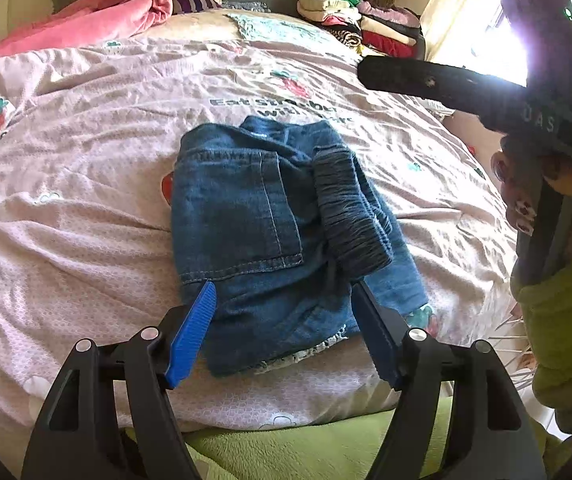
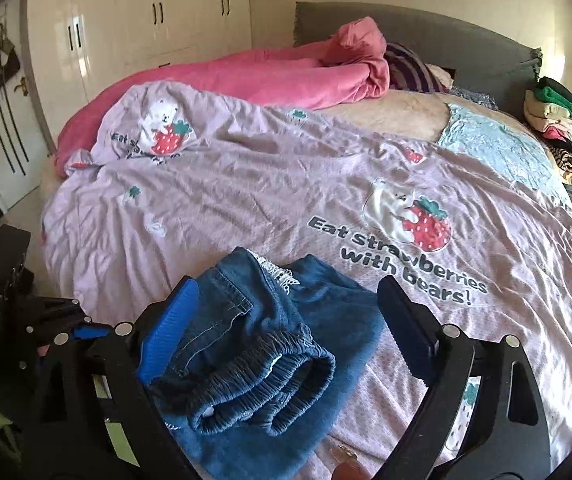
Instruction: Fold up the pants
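The folded blue denim pants (image 1: 246, 220) lie on the pink strawberry-print bedspread (image 1: 86, 140), elastic waistband (image 1: 349, 216) bunched on top. My left gripper (image 1: 284, 286) hovers open over their near edge, the denim below and between its fingers, pads not pressing. In the right wrist view the pants (image 2: 254, 344) lie under my right gripper (image 2: 289, 284), which is wide open and astride the waistband (image 2: 262, 384) without gripping it. A hand (image 1: 521, 208) in a green sleeve holds the right gripper's black body (image 1: 465, 92) at the upper right.
A pink blanket (image 2: 246, 80) and striped cloth lie by the grey headboard (image 2: 445, 40). A stack of folded clothes (image 1: 365, 20) stands at the far right corner of the bed. A light blue cloth (image 2: 497, 148) lies beyond the print. White wardrobes (image 2: 146, 20) line the left wall.
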### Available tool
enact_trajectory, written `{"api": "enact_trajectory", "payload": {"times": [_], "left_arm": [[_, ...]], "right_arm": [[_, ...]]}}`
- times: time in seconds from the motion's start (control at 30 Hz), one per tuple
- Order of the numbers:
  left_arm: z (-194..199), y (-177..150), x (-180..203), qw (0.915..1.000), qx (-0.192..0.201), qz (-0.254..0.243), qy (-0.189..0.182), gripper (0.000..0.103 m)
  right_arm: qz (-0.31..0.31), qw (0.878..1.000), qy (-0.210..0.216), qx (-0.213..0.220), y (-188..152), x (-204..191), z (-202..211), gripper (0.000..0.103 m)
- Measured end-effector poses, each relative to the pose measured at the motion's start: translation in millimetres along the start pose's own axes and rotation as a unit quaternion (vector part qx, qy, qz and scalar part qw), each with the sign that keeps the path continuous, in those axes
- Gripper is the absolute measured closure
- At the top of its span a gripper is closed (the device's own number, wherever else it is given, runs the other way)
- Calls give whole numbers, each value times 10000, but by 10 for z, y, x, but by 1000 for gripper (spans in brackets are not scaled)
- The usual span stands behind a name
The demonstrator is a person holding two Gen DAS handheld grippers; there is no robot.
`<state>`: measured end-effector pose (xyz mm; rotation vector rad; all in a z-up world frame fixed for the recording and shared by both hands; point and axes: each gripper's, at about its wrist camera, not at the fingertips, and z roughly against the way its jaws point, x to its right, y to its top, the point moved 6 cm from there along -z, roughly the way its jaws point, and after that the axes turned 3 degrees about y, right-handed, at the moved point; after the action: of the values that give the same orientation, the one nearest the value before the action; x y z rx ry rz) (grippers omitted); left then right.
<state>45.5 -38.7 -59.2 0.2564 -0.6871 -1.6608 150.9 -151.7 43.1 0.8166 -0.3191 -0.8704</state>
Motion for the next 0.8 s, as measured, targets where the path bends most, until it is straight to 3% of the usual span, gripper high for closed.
{"api": "enact_trajectory", "payload": {"times": [0.27, 0.6, 0.7, 0.8], "left_arm": [[151, 34, -15, 9998, 159, 19, 102, 34], [307, 102, -236, 9982, 352, 335, 342, 33], [314, 102, -284, 9976, 355, 442, 398, 5], [335, 107, -293, 9975, 384, 417, 414, 5]], "right_arm": [[-39, 9998, -63, 184, 20, -40, 170, 11], [-154, 9990, -100, 397, 19, -7, 343, 10], [-167, 9989, -103, 433, 15, -4, 380, 10], [-166, 9988, -109, 452, 9, -8, 402, 10]]}}
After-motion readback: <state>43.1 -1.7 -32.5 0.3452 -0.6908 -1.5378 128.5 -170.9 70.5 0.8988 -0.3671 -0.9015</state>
